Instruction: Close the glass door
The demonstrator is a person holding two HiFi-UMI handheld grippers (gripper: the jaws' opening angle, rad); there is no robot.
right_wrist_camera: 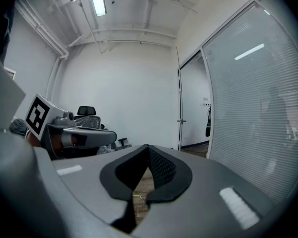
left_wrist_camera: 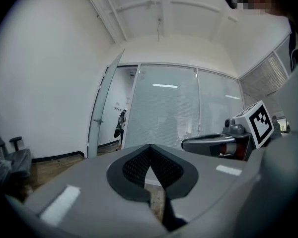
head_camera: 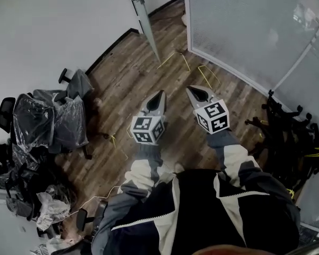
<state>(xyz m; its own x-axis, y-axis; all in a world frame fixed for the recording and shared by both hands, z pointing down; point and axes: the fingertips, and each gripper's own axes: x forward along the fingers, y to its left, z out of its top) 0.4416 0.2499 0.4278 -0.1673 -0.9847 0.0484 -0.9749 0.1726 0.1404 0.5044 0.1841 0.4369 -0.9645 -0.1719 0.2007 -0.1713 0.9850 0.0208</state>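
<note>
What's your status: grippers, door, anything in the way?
Left gripper and right gripper shut, empty. Glass door open, not yet reached. Yellow wire frames on floor near the doorway.

Wooden floor, white wall, stacked chairs (plastic-wrapped)

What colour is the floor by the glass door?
The floor is brown wood planking; head view shows it best.

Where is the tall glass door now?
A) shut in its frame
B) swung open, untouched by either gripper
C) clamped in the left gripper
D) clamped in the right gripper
B: the tall glass door stands ajar, well ahead of the shut, empty left gripper and right gripper.
</note>
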